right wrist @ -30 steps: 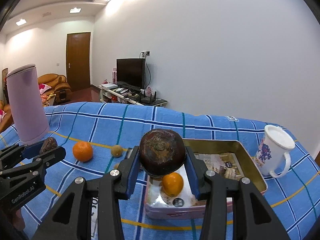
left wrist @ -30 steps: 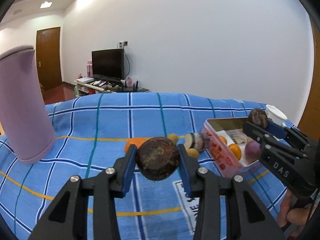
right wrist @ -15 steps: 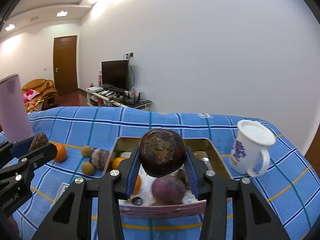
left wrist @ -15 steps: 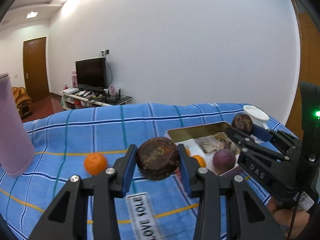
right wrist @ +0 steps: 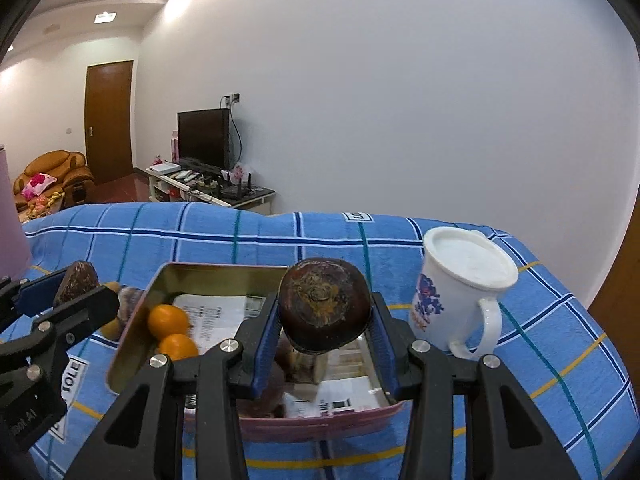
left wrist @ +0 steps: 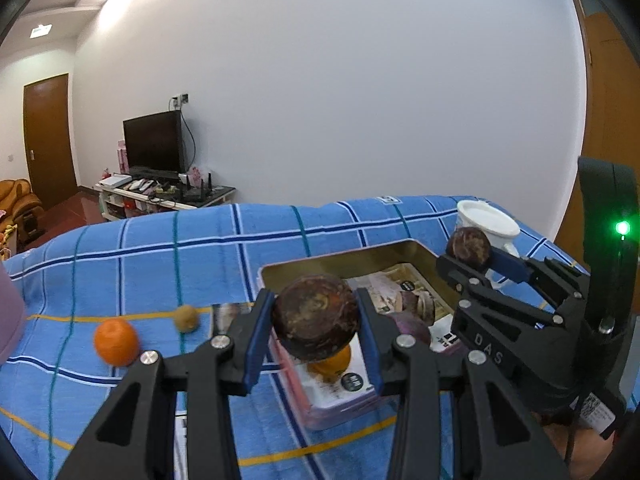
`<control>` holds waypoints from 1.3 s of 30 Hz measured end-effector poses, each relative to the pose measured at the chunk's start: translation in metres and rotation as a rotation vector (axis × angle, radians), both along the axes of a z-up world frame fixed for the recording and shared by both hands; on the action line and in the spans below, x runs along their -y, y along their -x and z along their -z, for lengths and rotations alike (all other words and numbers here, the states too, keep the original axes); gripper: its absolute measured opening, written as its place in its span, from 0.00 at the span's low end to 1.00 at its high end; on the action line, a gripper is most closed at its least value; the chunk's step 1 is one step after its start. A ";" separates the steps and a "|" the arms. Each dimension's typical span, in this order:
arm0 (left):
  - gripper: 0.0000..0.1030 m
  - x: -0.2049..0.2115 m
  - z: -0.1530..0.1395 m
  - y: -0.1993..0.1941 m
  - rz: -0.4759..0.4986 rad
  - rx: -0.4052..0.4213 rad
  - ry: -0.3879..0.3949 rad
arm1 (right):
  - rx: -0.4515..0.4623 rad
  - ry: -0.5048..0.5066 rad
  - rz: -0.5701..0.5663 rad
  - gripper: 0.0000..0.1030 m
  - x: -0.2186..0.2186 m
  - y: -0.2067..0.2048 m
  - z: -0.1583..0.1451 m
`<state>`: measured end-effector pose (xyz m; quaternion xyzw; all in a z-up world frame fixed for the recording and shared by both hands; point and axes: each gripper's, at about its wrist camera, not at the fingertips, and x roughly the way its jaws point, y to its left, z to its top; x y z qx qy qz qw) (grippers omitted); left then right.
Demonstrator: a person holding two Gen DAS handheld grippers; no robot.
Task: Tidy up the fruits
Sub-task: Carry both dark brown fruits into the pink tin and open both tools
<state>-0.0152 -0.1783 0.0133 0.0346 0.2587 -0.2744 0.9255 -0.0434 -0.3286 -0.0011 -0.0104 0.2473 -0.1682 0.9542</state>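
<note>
Over the blue plaid cloth (left wrist: 160,248), left wrist view: left gripper (left wrist: 316,320) pinches a dark brown round fruit (left wrist: 316,316) between its blue pads, held in the air above the near left corner of the tin box (left wrist: 344,260). Box sits on the cloth, paper-lined, with an orange (left wrist: 332,362) under the held fruit and a purple fruit (left wrist: 412,326) beside sliced pieces. Loose orange (left wrist: 116,340) and small tan fruit (left wrist: 186,318) lie on the cloth left of the box, apart from each other. Right gripper (left wrist: 472,254) enters from the right over the box's far side, clamped on its own dark round fruit (left wrist: 468,248). White mug (left wrist: 486,226) stands behind it.

Right wrist view: right gripper (right wrist: 324,312) clamps the second dark brown fruit (right wrist: 324,308), pads pressed on both sides, above the tin box (right wrist: 168,276). Two oranges (right wrist: 168,320) sit in the box's left part, touching. Purple fruit partly hidden under the gripper. White mug (right wrist: 460,292) with blue print stands just right of the box, upright, handle toward the camera. Left gripper (right wrist: 70,294) at left edge, pinching a dark fruit (right wrist: 76,286), beside the box's left wall. Pink cylinder (right wrist: 10,216) at far left, cut off.
</note>
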 end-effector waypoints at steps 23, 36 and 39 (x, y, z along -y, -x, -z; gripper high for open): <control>0.41 0.027 0.020 -0.017 -0.001 -0.050 -0.052 | -0.156 -0.038 -0.050 0.44 0.009 -0.033 0.028; 0.41 0.031 0.028 -0.019 -0.020 -0.049 -0.086 | -0.172 -0.068 -0.084 0.44 0.012 -0.040 0.034; 0.42 0.032 0.026 -0.016 -0.028 -0.027 -0.093 | -0.166 -0.084 -0.096 0.44 0.013 -0.040 0.033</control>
